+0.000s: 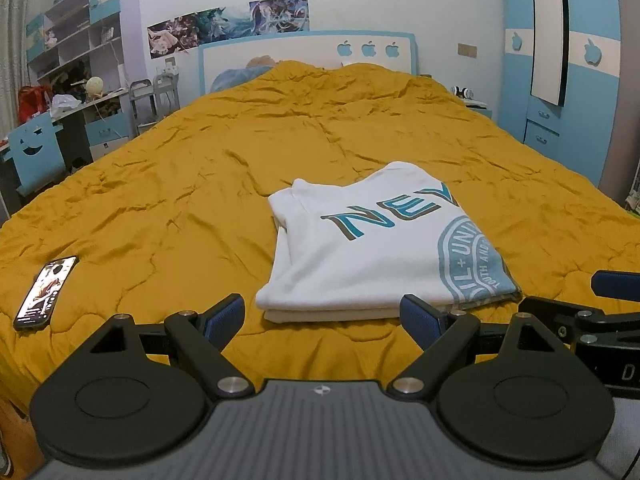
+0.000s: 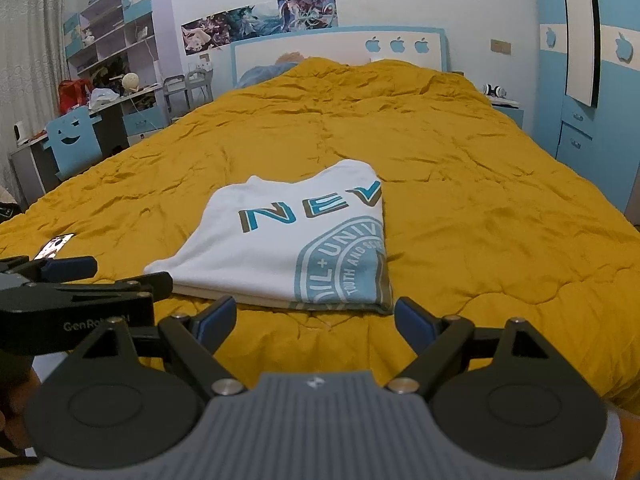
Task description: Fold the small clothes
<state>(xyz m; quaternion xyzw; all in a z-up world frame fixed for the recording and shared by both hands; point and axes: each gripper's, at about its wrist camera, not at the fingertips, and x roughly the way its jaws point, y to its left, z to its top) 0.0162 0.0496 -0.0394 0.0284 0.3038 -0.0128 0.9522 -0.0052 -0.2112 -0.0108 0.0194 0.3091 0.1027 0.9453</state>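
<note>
A white T-shirt [image 1: 360, 248] with blue lettering and a round blue print lies folded into a flat rectangle on the yellow bedspread [image 1: 200, 168]. My left gripper [image 1: 323, 314] is open just short of the shirt's near edge, nothing between its blue pads. My right gripper [image 2: 316, 316] is open too, empty, at the shirt's [image 2: 288, 240] near right corner. The right gripper's fingers [image 1: 616, 284] show at the right edge of the left wrist view; the left gripper's fingers [image 2: 68, 268] show at the left in the right wrist view.
A phone [image 1: 46, 292] lies screen up on the bedspread [image 2: 480, 200] to the left of the shirt. A desk with shelves [image 1: 80, 80] and a blue chair [image 1: 34, 148] stand beyond the bed's left side. A blue wardrobe [image 1: 568, 60] stands at the right, the headboard [image 1: 308, 52] at the back.
</note>
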